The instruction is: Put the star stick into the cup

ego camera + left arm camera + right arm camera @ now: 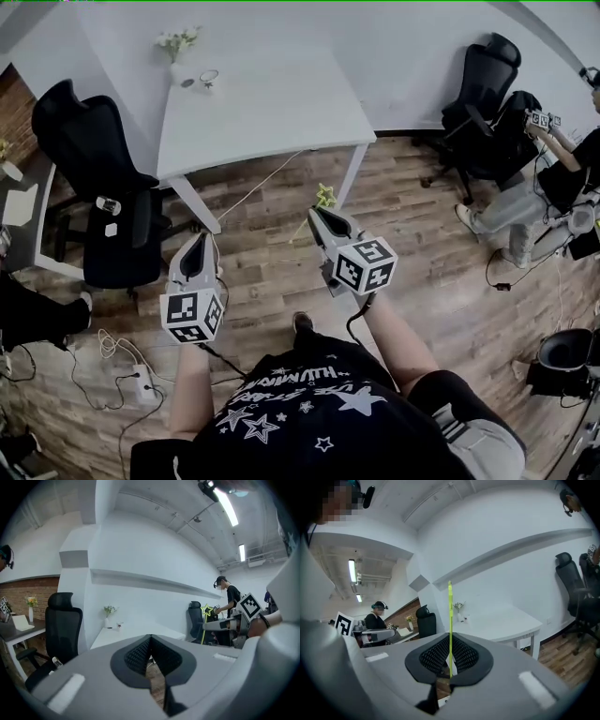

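My right gripper (322, 214) is shut on a thin yellow-green star stick (325, 196), and the star end points up and away from me. In the right gripper view the stick (450, 616) stands upright between the closed pads (461, 656). The left gripper view shows the star (205, 611) off to the right. A small clear cup (208, 79) stands at the far end of the white table (272, 108), well beyond both grippers. It also shows small as the cup (120, 626) and the cup (465, 618). My left gripper (199, 242) is shut with nothing in it, over the wooden floor.
A white vase of flowers (178, 56) stands beside the cup. A black office chair (103, 187) sits left of the table, and more chairs (487, 103) stand at the right near a seated person (548, 187). Cables and a power strip (141, 380) lie on the floor.
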Tool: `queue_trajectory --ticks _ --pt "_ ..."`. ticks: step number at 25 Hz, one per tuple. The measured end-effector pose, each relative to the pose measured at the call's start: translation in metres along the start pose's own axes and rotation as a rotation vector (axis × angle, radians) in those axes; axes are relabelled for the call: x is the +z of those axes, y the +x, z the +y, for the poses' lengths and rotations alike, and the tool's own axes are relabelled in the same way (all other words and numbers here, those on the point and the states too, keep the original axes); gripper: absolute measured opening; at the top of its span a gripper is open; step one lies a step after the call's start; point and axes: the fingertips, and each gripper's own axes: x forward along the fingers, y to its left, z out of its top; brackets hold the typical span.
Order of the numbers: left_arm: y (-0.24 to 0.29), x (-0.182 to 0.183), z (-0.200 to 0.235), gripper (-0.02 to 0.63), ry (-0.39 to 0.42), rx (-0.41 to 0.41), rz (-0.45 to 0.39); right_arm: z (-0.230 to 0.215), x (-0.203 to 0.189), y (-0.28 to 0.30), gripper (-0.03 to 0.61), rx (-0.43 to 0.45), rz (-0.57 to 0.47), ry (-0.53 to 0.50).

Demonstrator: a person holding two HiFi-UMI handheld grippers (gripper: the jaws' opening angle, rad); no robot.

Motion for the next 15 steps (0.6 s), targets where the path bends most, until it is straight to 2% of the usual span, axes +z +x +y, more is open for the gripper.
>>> queue_trajectory --ticks 7,15 --pt "0.067 0.020 0.000 0.003 0.008 0.051 -0.014 -0.051 0.030 0.052 0.031 0.057 -0.002 0.012" --pt "0.102 0.029 0.006 0.003 -0.011 0.076 0.000 -0.076 0.039 0.083 0.031 0.084 0.015 0.042"
